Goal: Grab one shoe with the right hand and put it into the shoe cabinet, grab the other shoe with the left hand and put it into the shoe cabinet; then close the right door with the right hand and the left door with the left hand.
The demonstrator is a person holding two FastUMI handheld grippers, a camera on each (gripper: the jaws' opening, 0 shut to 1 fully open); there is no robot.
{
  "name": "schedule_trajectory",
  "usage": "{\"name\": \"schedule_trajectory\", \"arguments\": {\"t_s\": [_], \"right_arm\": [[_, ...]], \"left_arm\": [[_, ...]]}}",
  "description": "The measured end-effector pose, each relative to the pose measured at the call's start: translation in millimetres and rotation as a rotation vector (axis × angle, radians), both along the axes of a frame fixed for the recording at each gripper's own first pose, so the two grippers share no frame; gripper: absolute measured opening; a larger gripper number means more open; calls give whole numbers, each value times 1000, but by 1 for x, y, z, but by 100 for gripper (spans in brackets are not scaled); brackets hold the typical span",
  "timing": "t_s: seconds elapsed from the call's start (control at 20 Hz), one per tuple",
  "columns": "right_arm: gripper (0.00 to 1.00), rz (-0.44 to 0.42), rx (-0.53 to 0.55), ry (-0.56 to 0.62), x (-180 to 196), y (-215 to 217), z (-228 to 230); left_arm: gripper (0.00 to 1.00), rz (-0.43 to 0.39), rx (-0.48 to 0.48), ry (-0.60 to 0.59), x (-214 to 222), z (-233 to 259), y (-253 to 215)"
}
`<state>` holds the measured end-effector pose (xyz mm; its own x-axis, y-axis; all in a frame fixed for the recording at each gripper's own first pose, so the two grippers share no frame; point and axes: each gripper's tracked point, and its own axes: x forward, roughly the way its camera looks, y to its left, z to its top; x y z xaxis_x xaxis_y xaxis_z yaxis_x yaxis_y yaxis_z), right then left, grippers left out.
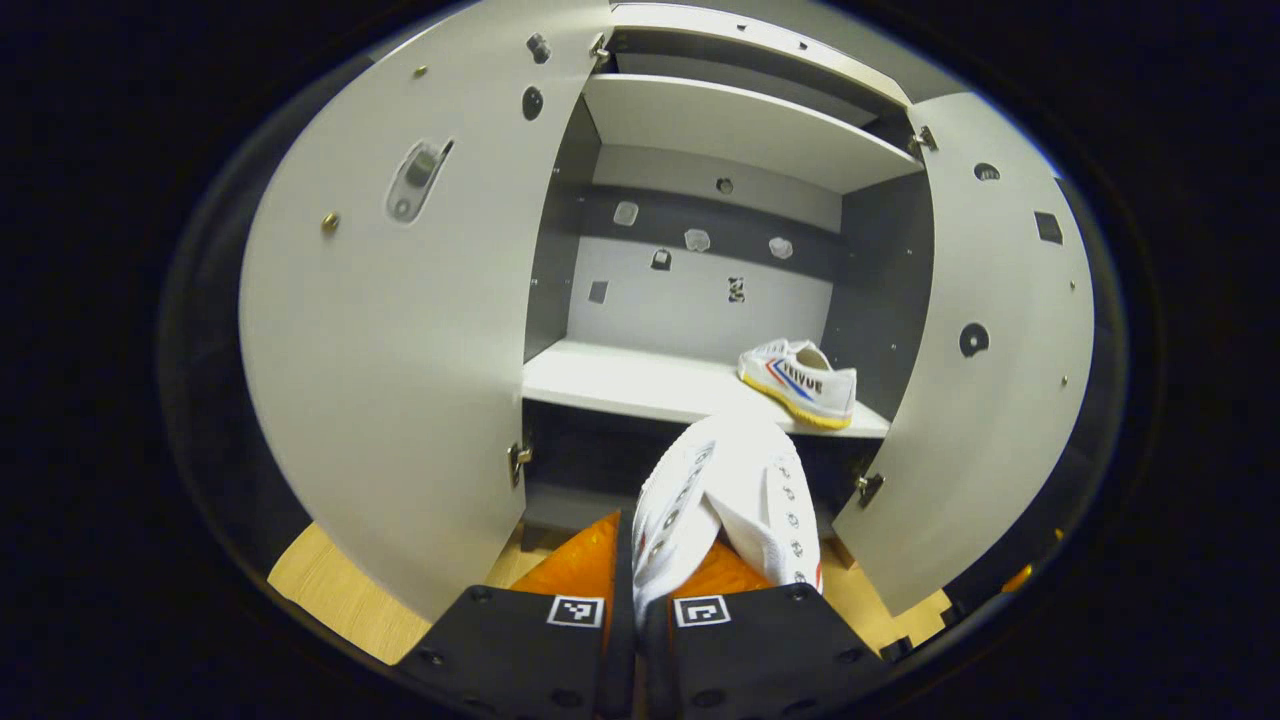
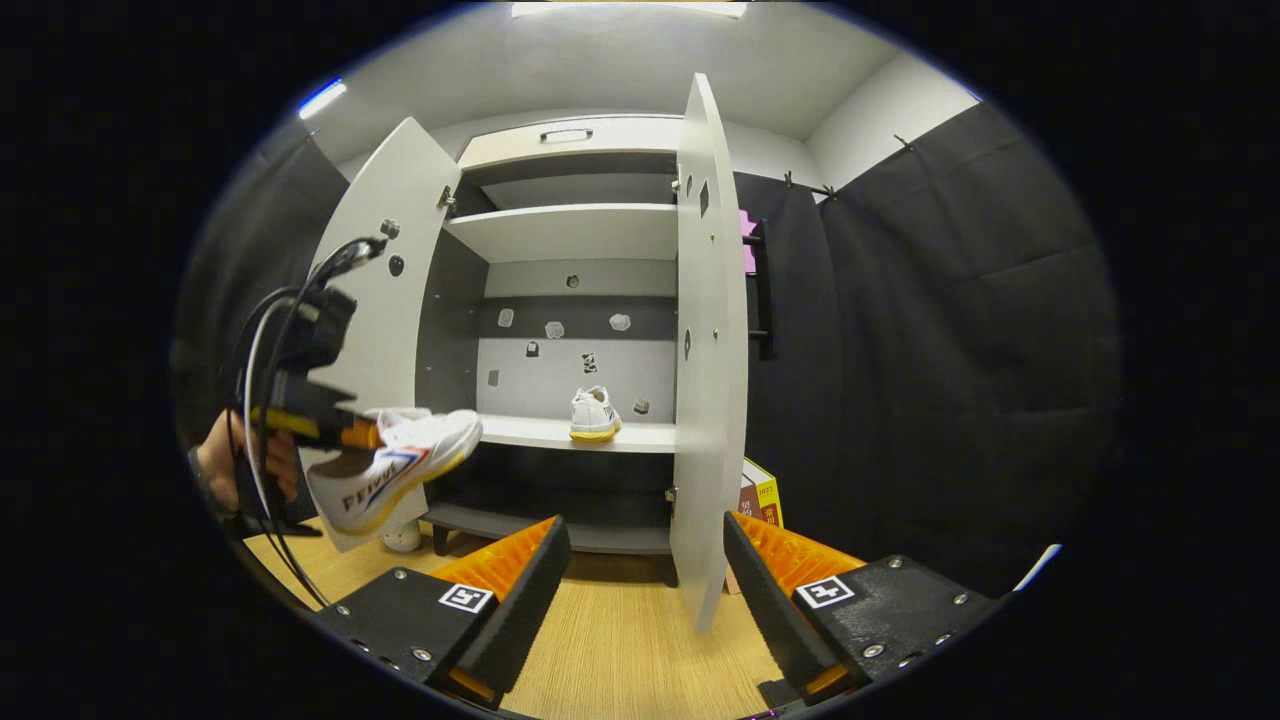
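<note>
Left gripper (image 1: 637,610), bottom centre of the left gripper view: jaws clamped on the collar of a white shoe (image 1: 725,500) held in the air, toe pointing toward the shoe cabinet (image 1: 700,290). Beyond it, the left door (image 1: 400,330) and right door (image 1: 985,340) stand open at either side. Second shoe (image 1: 800,382) rests on the middle shelf (image 1: 620,380), toward its right end, at centre right of frame. Right gripper (image 2: 640,580), bottom of the right gripper view: jaws spread wide, gripping nothing, above the wooden floor (image 2: 620,640). Left of frame, a hand (image 2: 235,465) carries the left gripper with the held shoe in front of the open cabinet; the shelved shoe lies at frame centre
</note>
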<state>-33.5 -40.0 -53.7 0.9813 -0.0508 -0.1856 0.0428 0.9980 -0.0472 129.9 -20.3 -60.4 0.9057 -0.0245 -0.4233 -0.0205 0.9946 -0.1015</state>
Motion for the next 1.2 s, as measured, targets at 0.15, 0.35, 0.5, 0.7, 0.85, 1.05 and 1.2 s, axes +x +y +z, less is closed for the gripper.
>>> {"name": "schedule_trajectory", "arguments": {"t_s": [0.15, 0.35, 0.5, 0.7, 0.85, 1.05, 1.2], "right_arm": [[94, -29, -48, -12, -5, -9, 3], [94, -58, -61, -12, -8, -18, 4], [94, -87, -69, -20, -8, -31, 8], [94, -131, -73, -15, -9, -47, 8], [94, -156, -71, -8, -11, -58, 11], [94, -181, -106, -3, -10, -75, 16], [94, -188, -102, -3, -9, -79, 18]], "left_arm": [[12, 27, -13, -44, 48, 32, -3], [12, 27, -18, -25, 118, 42, -14], [12, 36, 35, 16, 173, 30, -15], [12, 40, 23, 121, 230, -6, -24], [12, 60, 89, 178, 256, -34, -18], [12, 78, 130, 240, 272, -68, -16], [12, 96, 118, 283, 274, -84, -12]]}}
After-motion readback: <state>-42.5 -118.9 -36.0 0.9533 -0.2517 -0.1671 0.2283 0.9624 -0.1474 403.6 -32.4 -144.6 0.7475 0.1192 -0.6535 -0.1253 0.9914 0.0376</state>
